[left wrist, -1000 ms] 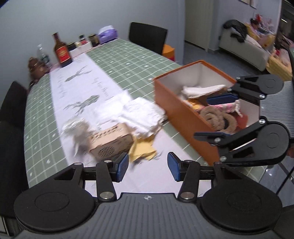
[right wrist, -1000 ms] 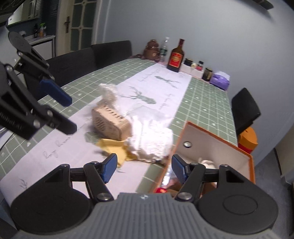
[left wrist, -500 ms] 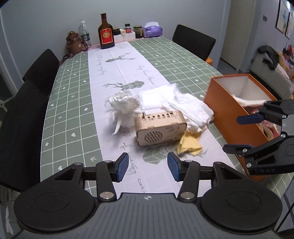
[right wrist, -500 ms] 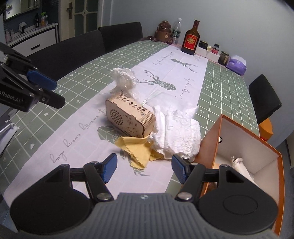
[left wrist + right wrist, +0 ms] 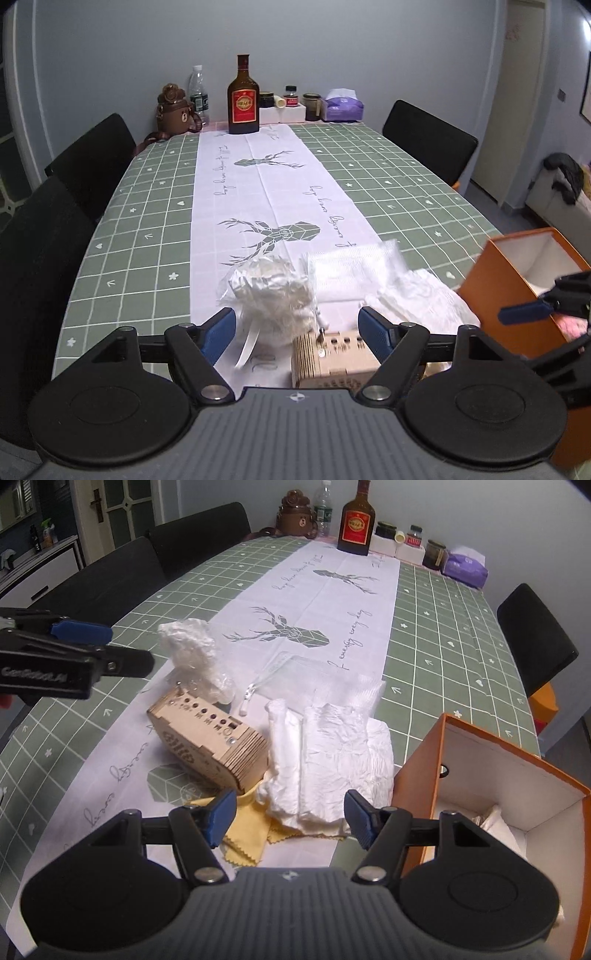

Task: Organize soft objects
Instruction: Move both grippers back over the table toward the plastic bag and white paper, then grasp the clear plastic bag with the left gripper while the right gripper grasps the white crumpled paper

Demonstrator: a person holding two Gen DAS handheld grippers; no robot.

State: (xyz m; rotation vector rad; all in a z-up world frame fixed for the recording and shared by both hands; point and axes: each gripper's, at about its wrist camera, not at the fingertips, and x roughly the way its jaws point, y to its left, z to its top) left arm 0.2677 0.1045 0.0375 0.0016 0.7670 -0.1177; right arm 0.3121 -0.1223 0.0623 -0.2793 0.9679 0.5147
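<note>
Opening its jaws, the left tool (image 5: 297, 328) hangs empty above a white crinkled plastic bundle (image 5: 269, 291); the right tool (image 5: 291, 814) stands apart, empty, over a crumpled white cloth (image 5: 332, 760).

1. Ahead of my left gripper (image 5: 297, 330), whose jaws are opening with nothing pressed between them, a bagged white bundle (image 5: 271, 293) and a wooden box (image 5: 332, 354) block the low path.
2. My right gripper (image 5: 288, 818) hangs over crumpled white cloth (image 5: 332, 753) and a yellow cloth (image 5: 247, 840).
3. The orange box (image 5: 421, 771) walls off the right, its top open.
4. The table runner (image 5: 266, 192) beyond the pile lies bare up to a brown bottle (image 5: 243, 99).
5. Black chairs (image 5: 92, 162) line the left edge.
</note>
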